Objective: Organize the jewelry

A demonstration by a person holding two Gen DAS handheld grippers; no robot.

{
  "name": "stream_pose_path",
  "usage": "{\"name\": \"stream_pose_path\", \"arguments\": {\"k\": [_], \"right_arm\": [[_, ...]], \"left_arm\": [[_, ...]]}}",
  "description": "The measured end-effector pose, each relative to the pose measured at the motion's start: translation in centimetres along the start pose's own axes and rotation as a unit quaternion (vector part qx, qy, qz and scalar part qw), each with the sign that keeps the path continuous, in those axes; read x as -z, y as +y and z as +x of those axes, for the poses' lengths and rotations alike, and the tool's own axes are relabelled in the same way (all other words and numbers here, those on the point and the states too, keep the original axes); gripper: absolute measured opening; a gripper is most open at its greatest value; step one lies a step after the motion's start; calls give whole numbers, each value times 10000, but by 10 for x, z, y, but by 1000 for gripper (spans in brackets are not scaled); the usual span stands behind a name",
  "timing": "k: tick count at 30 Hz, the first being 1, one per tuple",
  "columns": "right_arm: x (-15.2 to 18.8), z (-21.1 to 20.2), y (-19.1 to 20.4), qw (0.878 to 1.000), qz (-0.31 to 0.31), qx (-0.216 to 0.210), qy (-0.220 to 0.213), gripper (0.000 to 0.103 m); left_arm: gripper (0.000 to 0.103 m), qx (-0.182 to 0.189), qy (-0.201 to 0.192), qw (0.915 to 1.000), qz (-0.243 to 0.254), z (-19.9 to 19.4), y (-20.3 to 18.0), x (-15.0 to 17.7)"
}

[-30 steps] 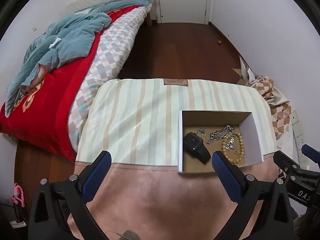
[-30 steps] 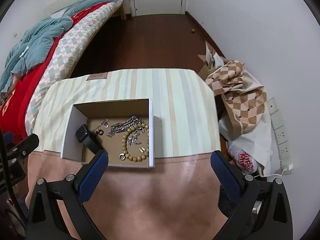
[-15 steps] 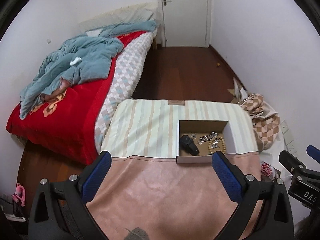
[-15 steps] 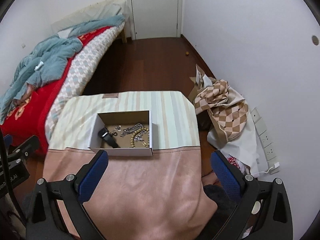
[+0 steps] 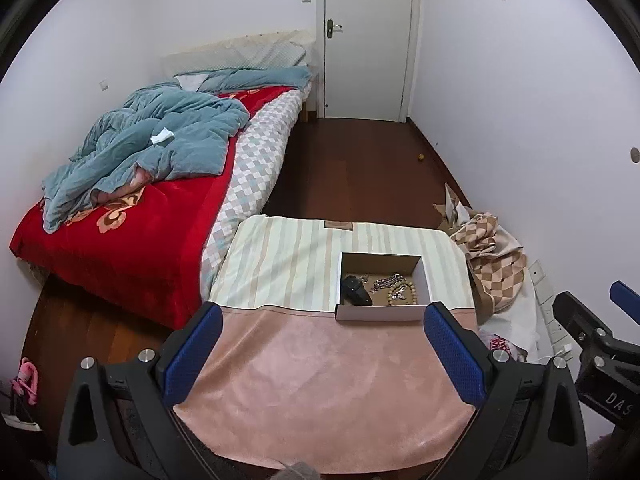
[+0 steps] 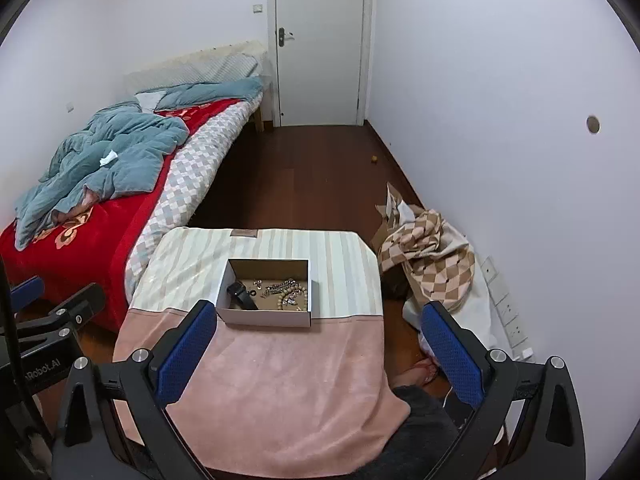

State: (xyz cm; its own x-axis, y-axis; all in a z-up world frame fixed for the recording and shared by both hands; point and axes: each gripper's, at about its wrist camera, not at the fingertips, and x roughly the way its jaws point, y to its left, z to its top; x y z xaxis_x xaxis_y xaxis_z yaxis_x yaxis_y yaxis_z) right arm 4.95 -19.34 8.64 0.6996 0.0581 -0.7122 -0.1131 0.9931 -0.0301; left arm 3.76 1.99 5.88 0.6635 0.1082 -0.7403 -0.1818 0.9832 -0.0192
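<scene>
A white open box [image 5: 382, 313] [image 6: 264, 317] with a brown inside sits on the cloth-covered table [image 5: 320, 380] [image 6: 280, 380]. In it lie a black watch [image 5: 356, 290] [image 6: 241, 295], a silver chain [image 5: 387, 281] [image 6: 280, 287] and a wooden bead bracelet [image 5: 403, 293] [image 6: 294, 298]. My left gripper [image 5: 322, 348] is open and empty, well back from the box and high above the table. My right gripper [image 6: 318, 344] is also open and empty, likewise far above and behind the box.
A bed [image 5: 140, 216] with a red cover and a blue quilt stands left of the table. A checked cloth pile [image 6: 428, 260] lies on the floor at the right, by the wall. A white door [image 6: 320, 40] is at the far end.
Both grippers have drawn back and up from the box, so the table and box look much smaller. Both stay open and empty. The jewelry has not moved.
</scene>
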Motion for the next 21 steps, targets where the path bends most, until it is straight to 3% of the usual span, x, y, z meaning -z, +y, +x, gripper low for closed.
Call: {"name": "stream_pose_path", "arguments": {"k": [12, 21], "right_arm": [[2, -33, 5, 9999, -82, -136, -27, 103], [-12, -24, 4, 9999, -48, 54, -111, 103]], "left_arm": [[103, 58, -2, 10000, 4, -25, -1, 6], [103, -5, 19, 10000, -37, -13, -6, -6]]}}
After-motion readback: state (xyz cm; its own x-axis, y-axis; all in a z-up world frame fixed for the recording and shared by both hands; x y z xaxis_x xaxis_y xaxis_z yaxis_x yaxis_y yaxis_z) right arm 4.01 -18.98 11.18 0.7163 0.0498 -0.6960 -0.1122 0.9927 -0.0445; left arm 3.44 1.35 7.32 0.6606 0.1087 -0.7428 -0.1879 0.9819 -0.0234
